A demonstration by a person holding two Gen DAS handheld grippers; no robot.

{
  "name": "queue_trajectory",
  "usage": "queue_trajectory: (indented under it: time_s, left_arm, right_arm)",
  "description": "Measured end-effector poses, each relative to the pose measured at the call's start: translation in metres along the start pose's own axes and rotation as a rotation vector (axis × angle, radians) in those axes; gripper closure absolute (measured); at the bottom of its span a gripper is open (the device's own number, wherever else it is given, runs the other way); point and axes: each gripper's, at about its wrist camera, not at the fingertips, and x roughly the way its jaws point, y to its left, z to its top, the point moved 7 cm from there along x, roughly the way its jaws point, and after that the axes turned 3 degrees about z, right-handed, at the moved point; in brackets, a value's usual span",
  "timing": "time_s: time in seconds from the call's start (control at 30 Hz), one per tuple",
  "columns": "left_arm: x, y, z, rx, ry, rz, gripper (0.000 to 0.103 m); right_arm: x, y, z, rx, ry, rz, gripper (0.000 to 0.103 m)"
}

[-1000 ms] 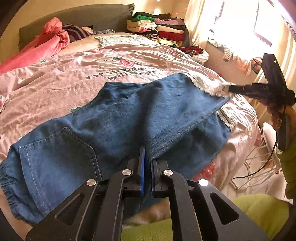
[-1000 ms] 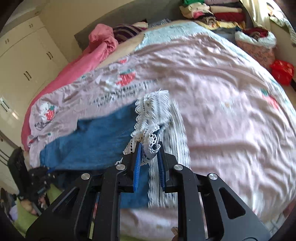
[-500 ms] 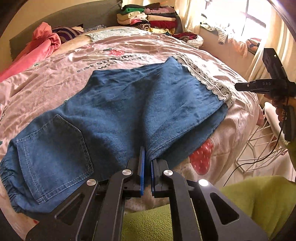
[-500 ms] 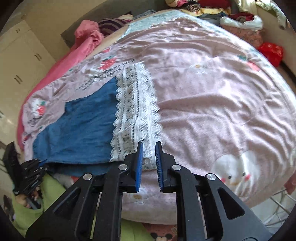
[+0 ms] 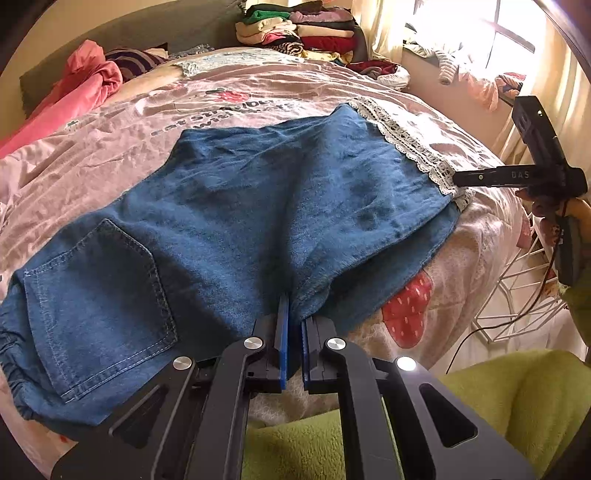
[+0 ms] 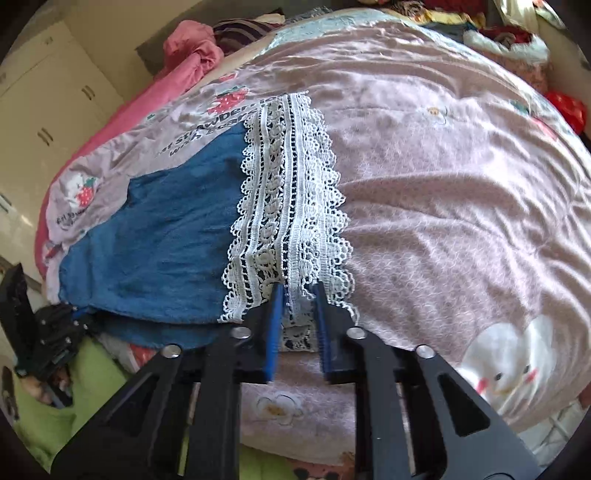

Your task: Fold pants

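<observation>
The blue denim pants with the white lace cuffs lie spread out on the near side of the bed, on the pink blanket with strawberry pictures. One leg is laid over the other leg, so the first fold, in half the long way, looks done. The back pocket and the stretchy waist are at the left, and the lace cuffs are at the right. I think the pants must next be folded the short way, maybe more than once. The left gripper, black with blue pads, is clenched on the near edge of the blue cloth in the middle of the pants. The right gripper is pinched on the near end of the lace cuffs, and the lace sits between its two fingers. Far away on the bed are a stack of folded clothes and a crumpled pink cloth. A green fuzzy sleeve shows at the near edge.
</observation>
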Motion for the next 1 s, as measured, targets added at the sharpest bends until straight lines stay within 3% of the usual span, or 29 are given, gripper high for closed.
queue_trajectory:
  time_s: [0.17, 0.27, 0.37, 0.4, 0.43, 0.47, 0.53, 0.63, 0.77, 0.83, 0.93, 1.0]
  left_arm:
    - [-0.008, -0.006, -0.001, 0.025, -0.003, -0.023, 0.098]
    - [0.003, -0.008, -0.009, 0.046, 0.044, -0.015, 0.096]
    - [0.010, -0.008, -0.018, 0.046, 0.075, -0.022, 0.095]
    - [0.009, -0.007, -0.018, 0.046, 0.073, -0.025, 0.093]
    - [0.008, -0.008, -0.019, 0.043, 0.071, -0.034, 0.087]
    - [0.006, -0.009, -0.019, 0.038, 0.069, -0.050, 0.083]
    - [-0.001, -0.009, -0.021, 0.027, 0.058, -0.069, 0.060]
    - [-0.019, 0.001, -0.022, -0.005, 0.022, -0.065, 0.052]
    - [-0.054, 0.045, -0.021, -0.133, -0.064, 0.026, 0.035]
    - [-0.073, 0.082, -0.026, -0.248, -0.104, 0.102, 0.026]
    - [-0.088, 0.134, -0.042, -0.426, -0.127, 0.210, 0.014]
    - [-0.089, 0.160, -0.053, -0.499, -0.109, 0.273, 0.014]
  right_arm:
    - [-0.010, -0.006, -0.006, -0.031, 0.010, -0.036, 0.096]
    - [0.005, -0.009, -0.011, -0.044, 0.032, -0.075, 0.095]
    - [0.003, -0.007, -0.011, -0.068, 0.031, -0.104, 0.092]
    - [-0.003, -0.007, -0.009, -0.074, 0.023, -0.124, 0.084]
    - [-0.010, -0.007, -0.006, -0.085, 0.004, -0.146, 0.076]
    - [-0.017, -0.004, -0.002, -0.099, -0.022, -0.153, 0.076]
    - [-0.026, 0.008, 0.004, -0.133, -0.055, -0.137, 0.075]
    - [-0.022, 0.036, 0.006, -0.211, -0.058, -0.074, 0.070]
    - [0.000, 0.070, 0.003, -0.307, -0.019, -0.009, 0.065]
    - [0.015, 0.081, 0.000, -0.341, 0.010, 0.006, 0.063]
    - [0.033, 0.088, -0.002, -0.356, 0.052, 0.019, 0.062]
    - [0.040, 0.087, -0.007, -0.352, 0.073, 0.011, 0.060]
